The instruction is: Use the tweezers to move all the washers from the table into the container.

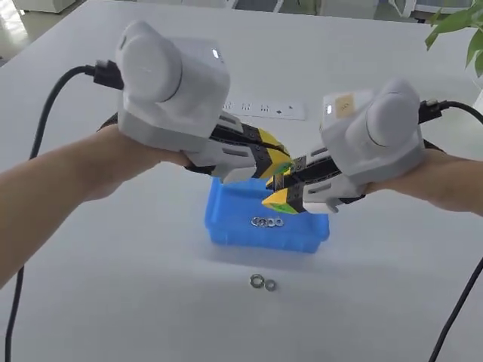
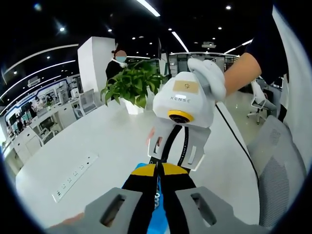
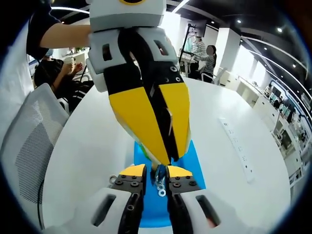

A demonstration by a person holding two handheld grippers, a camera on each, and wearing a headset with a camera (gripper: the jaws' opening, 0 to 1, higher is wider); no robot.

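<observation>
Here the left gripper [image 1: 281, 164] and right gripper [image 1: 278, 199] meet tip to tip, and we can't tell what, if anything, either one pinches. Beneath them the blue container [image 1: 226, 230] loses its far wall from sight. The washers [image 1: 268, 222] just below the right gripper's tips look too small for us to count.

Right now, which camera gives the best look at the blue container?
The head view. It shows the blue container from above, with its front wall and floor in plain sight and washers lying inside. The left gripper view catches a blue sliver at the bottom. The right gripper view has blue patches, partly covered by the left claw.
</observation>
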